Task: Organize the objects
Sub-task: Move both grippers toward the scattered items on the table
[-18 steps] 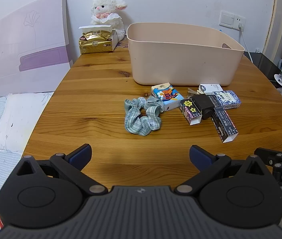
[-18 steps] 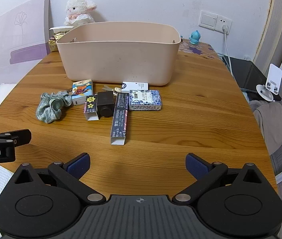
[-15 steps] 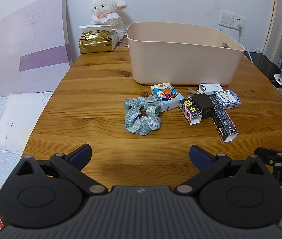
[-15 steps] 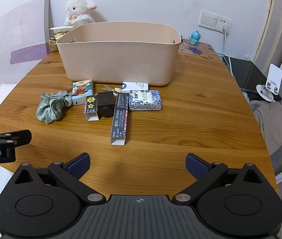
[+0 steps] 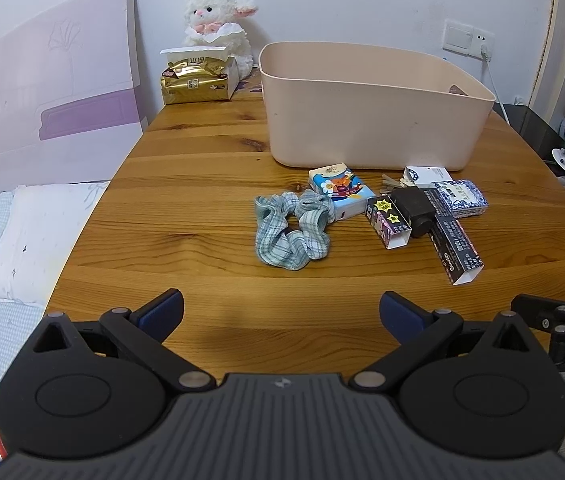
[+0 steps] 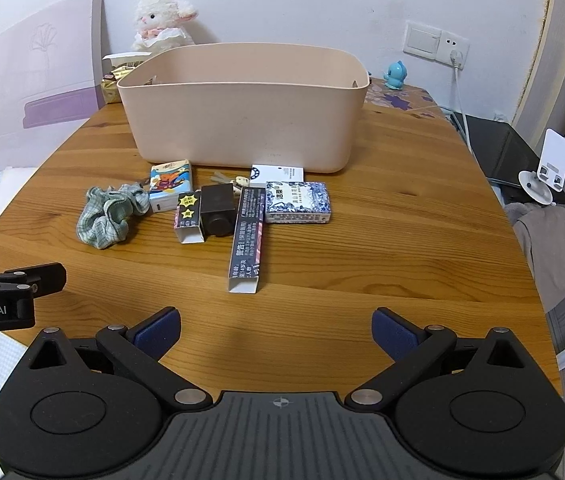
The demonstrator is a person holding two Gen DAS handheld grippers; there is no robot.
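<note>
A beige plastic bin (image 5: 370,116) (image 6: 242,116) stands on the wooden table (image 5: 186,216). In front of it lie a green plaid scrunchie (image 5: 292,230) (image 6: 108,216), a cartoon tissue pack (image 5: 340,190) (image 6: 170,184), a small starred box (image 5: 388,218) (image 6: 188,218), a black cube (image 5: 414,210) (image 6: 218,208), a long dark box (image 5: 456,246) (image 6: 247,240), a blue-white box (image 5: 460,198) (image 6: 297,202), a white card (image 6: 278,172) and keys (image 6: 226,180). My left gripper (image 5: 281,312) and right gripper (image 6: 276,330) are open and empty, hovering near the table's front edge.
A gold tissue pack (image 5: 196,80) and plush lamb (image 5: 218,24) sit at the back left. A blue figurine (image 6: 396,74) stands back right. A bed (image 5: 10,232) lies left of the table; a white phone stand (image 6: 546,172) stands at right.
</note>
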